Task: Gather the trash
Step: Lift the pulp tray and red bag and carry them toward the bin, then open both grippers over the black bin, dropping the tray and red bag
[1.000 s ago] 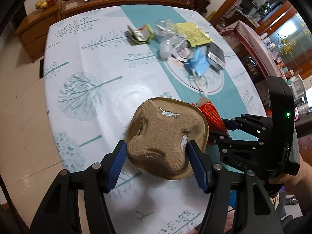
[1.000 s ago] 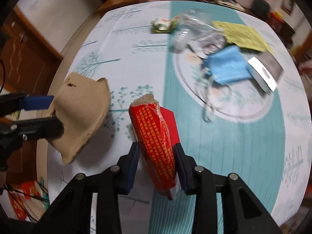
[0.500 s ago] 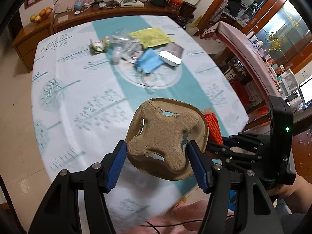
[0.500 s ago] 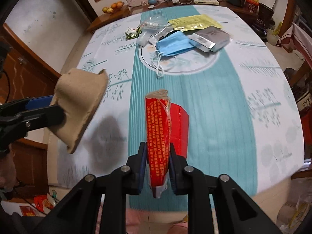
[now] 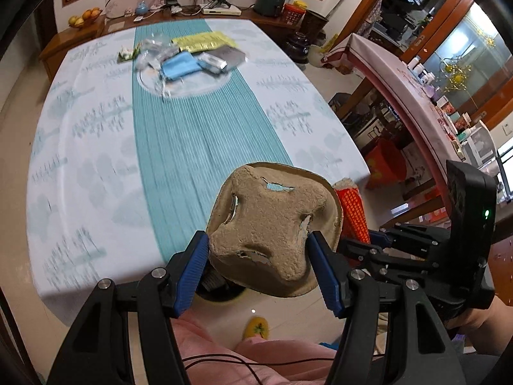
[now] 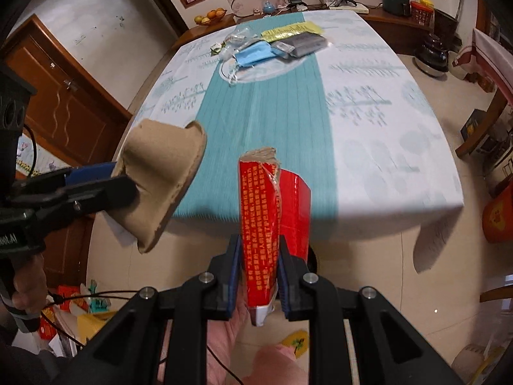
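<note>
left gripper (image 5: 258, 269) was clamped on the pulp cup carrier (image 5: 272, 229), right gripper (image 6: 258, 276) squeezed tight on the flattened red carton (image 6: 261, 224), both off the table's (image 6: 368, 147) near edge. best keep both grips firm until over a bin; none visible.

Tan cup tray (image 5: 272, 234), red wrapper (image 6: 260, 234)

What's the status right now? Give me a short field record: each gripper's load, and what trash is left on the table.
left gripper: shut on pulp cup carrier, held off the table
right gripper: shut on red packet, jaws just closed tighter on it
table: cluster of trash at far end
remaining trash: blue face mask, yellow wrapper, grey pouch, clear plastic
bin: not in view
</note>
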